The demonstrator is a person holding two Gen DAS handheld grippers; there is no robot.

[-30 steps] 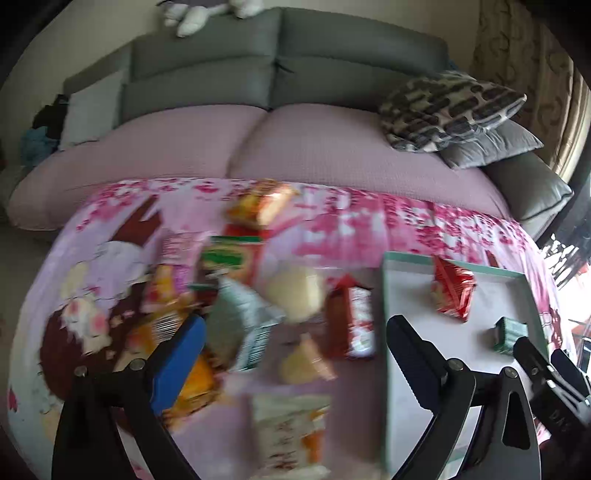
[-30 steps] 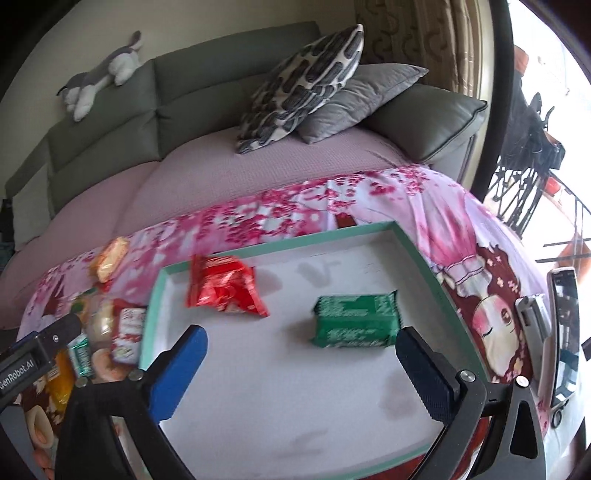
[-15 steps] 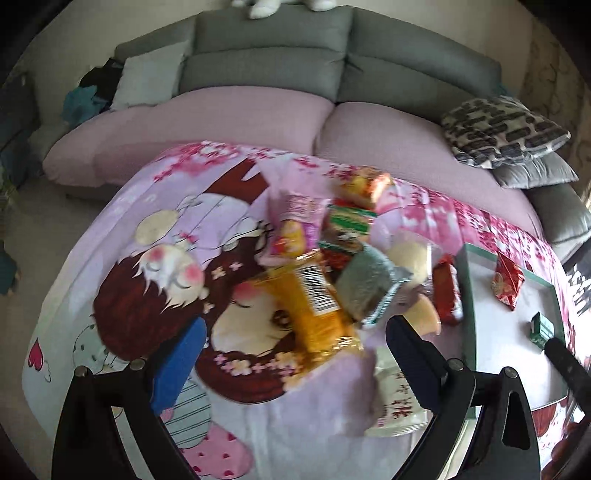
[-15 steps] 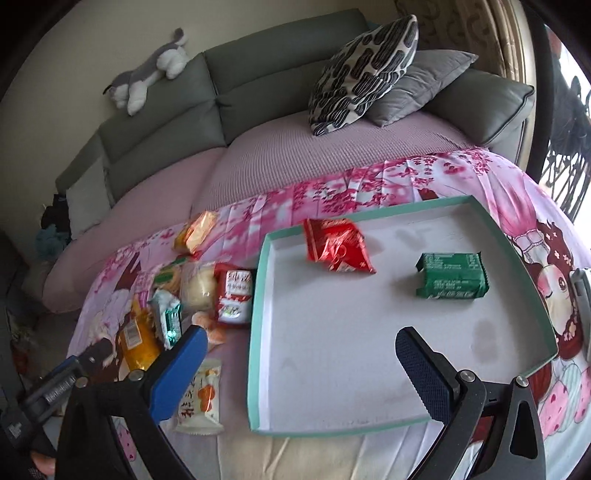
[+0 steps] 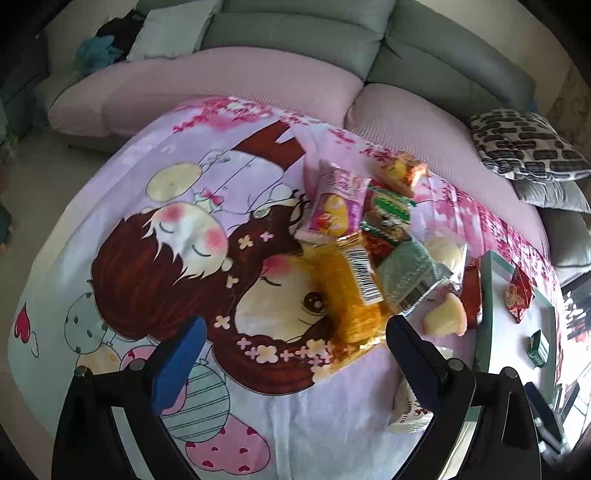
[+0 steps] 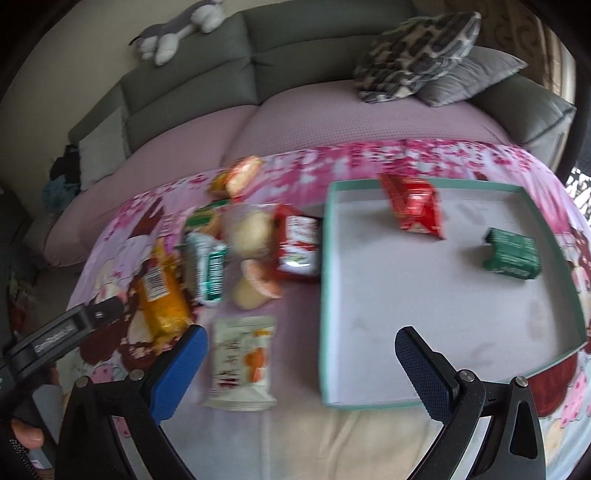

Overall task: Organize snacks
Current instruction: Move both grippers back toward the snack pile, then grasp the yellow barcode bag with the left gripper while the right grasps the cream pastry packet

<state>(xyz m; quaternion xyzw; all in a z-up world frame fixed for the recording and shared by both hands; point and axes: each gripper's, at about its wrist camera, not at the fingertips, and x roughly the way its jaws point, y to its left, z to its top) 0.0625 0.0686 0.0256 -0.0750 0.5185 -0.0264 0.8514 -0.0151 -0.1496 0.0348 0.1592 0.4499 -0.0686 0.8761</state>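
A heap of snack packets lies on the cartoon-print cloth: a yellow packet [image 5: 351, 295] [image 6: 160, 295], a silver-green packet [image 5: 410, 277] [image 6: 207, 269], a pink packet [image 5: 332, 206], a red sachet [image 6: 297, 247] and a white packet [image 6: 242, 365]. A white tray with a teal rim [image 6: 325, 295] [image 5: 485, 314] holds a red packet [image 6: 415, 210] [image 5: 517, 295] and a green packet [image 6: 511, 254] [image 5: 537, 345]. My left gripper [image 5: 291, 354] is open above the cloth, left of the heap. My right gripper [image 6: 299, 362] is open near the tray's left rim, with nothing between its fingers.
A grey sofa [image 6: 192, 92] with a pink seat cover runs along the far side of the table. Patterned and grey cushions [image 6: 424, 51] rest at its right end, a plush toy [image 6: 177, 33] on its back. A hand [image 6: 27, 435] holds the left gripper.
Both grippers have swung left and pulled back: the left view went from the tray to the cloth left of the heap, the right view from the tray interior to the heap. Snacks unmoved.
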